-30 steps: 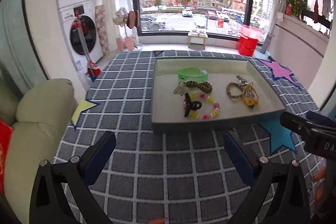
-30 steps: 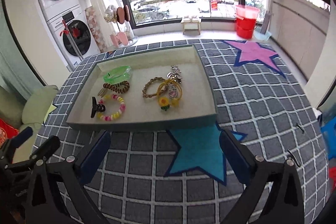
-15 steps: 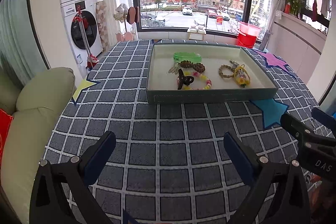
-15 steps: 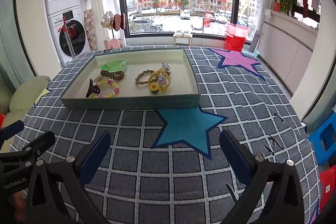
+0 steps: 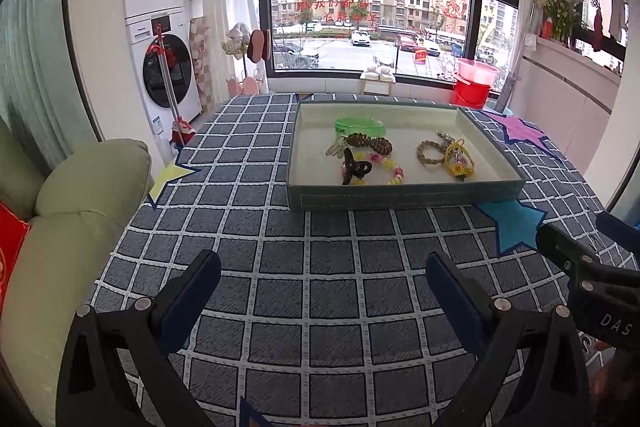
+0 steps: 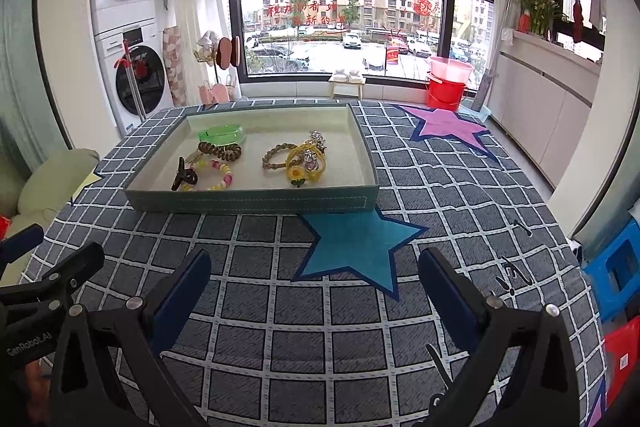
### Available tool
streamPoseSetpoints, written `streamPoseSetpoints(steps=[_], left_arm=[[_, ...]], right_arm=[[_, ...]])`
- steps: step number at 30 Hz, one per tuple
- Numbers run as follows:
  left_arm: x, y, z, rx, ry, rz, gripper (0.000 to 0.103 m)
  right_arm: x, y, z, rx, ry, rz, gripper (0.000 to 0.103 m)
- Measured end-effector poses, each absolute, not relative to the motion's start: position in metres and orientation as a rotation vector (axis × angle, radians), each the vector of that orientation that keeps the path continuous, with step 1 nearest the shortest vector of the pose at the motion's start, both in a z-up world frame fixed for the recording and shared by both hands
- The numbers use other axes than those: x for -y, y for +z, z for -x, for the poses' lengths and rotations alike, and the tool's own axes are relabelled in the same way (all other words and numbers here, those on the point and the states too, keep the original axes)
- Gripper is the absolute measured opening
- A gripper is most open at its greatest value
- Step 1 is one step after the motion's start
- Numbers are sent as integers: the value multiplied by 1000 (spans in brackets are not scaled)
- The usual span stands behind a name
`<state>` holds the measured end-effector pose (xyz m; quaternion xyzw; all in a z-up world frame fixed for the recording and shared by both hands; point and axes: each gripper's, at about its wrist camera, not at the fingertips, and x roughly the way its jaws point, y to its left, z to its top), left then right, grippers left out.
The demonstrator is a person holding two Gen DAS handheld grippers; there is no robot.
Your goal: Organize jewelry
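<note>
A grey-green tray [image 5: 404,195] [image 6: 252,201] stands on the checked tablecloth. In it lie a green bangle [image 5: 360,126] [image 6: 221,134], a brown coiled hair tie [image 5: 370,143] [image 6: 220,150], a black claw clip [image 5: 354,167] [image 6: 182,179] on a pastel bead bracelet [image 5: 390,171] [image 6: 218,175], a braided bracelet [image 5: 430,151] [image 6: 276,155] and a yellow flower piece [image 5: 460,163] [image 6: 304,163]. My left gripper [image 5: 322,281] is open and empty, well short of the tray. My right gripper [image 6: 314,277] is open and empty over a blue star [image 6: 356,243].
A green sofa cushion [image 5: 80,195] lies left of the table. The right gripper's body [image 5: 588,275] shows at the left view's right edge. A blue stool [image 6: 616,267] stands off the table's right side. Washing machines [image 5: 160,27] and a red bucket [image 5: 474,83] stand behind.
Both grippers have drawn back and tilted up, so the tray looks smaller and farther. Both stay open and empty. The jewelry has not moved.
</note>
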<state>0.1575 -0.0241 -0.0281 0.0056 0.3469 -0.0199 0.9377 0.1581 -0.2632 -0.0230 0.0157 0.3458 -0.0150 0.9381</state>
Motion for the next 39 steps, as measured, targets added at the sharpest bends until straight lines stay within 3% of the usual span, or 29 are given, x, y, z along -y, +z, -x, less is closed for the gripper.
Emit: streamPoseSetpoints(steps=[39], left_arm=[[25,-33,-158,-717,-39,-15,103]], right_arm=[[258,-24,-159,-700,-23,-41,103]])
